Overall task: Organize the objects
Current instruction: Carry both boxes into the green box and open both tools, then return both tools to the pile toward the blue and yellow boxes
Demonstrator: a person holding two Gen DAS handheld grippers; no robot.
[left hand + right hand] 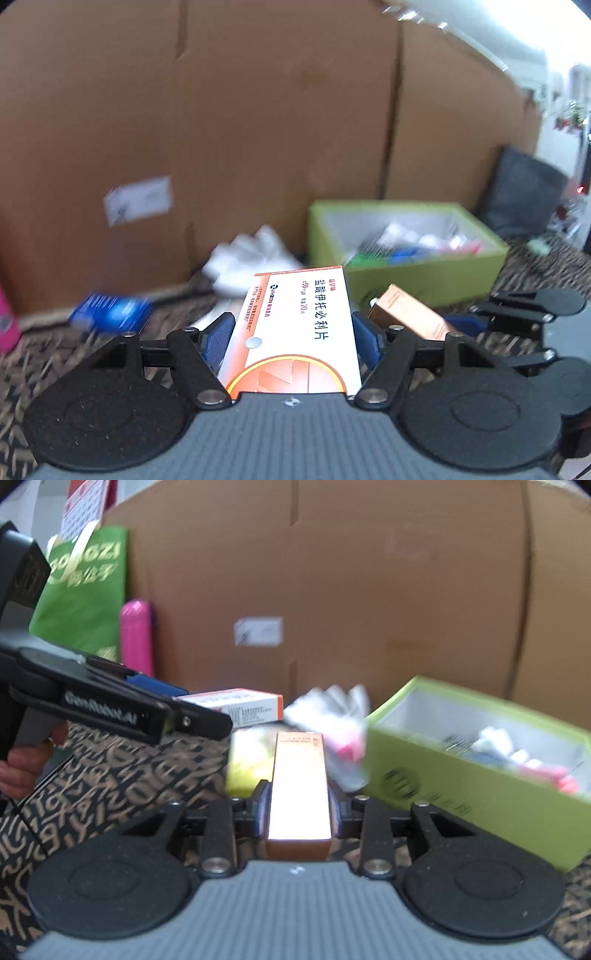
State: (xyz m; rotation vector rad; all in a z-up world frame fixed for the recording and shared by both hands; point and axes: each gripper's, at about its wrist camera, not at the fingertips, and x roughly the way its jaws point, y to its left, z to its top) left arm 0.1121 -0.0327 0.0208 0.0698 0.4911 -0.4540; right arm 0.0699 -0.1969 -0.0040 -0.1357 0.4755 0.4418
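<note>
My left gripper (291,328) is shut on a white and orange medicine box (295,325) with Chinese print, held above the patterned cloth. My right gripper (299,805) is shut on a narrow copper-coloured box (300,786); that box also shows in the left wrist view (410,314), to the right of my left gripper. The left gripper and its medicine box (240,707) show at the left of the right wrist view. A lime-green open box (406,240) holding several small items sits ahead to the right; it also shows in the right wrist view (480,805).
A large cardboard carton (221,129) stands as a wall behind. A blue packet (110,312), white plastic packets (251,258), a pink bottle (136,638), a green bag (85,590) and a yellow packet (247,760) lie around on the patterned cloth (110,775).
</note>
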